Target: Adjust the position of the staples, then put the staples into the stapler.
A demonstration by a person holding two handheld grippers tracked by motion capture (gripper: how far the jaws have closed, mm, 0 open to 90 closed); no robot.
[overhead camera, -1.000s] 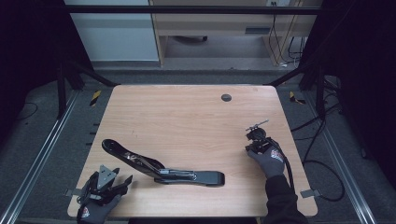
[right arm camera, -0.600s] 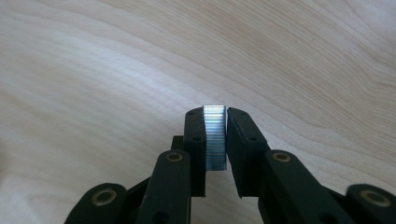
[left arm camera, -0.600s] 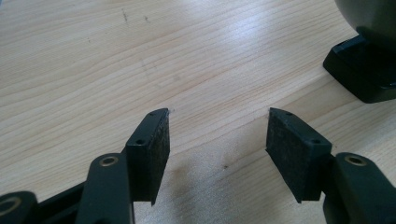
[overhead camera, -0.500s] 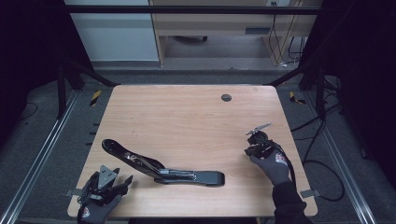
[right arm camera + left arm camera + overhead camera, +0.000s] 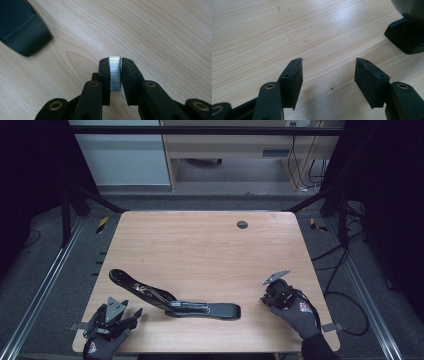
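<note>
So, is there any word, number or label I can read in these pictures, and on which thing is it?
None can be read.
Stapler: no visible print.
Staple strip in the right gripper: plain metal.
Glove: a small red and white mark, too blurred to read.

The stapler lay on the table; left gripper sat left of it, right gripper right of it.

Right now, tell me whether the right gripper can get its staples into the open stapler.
Probably yes. The right gripper, shut on a strip of staples, sits just right of the stapler, whose lid is swung open. Bare table lies between them, and the left gripper waits open at the other end.
</note>
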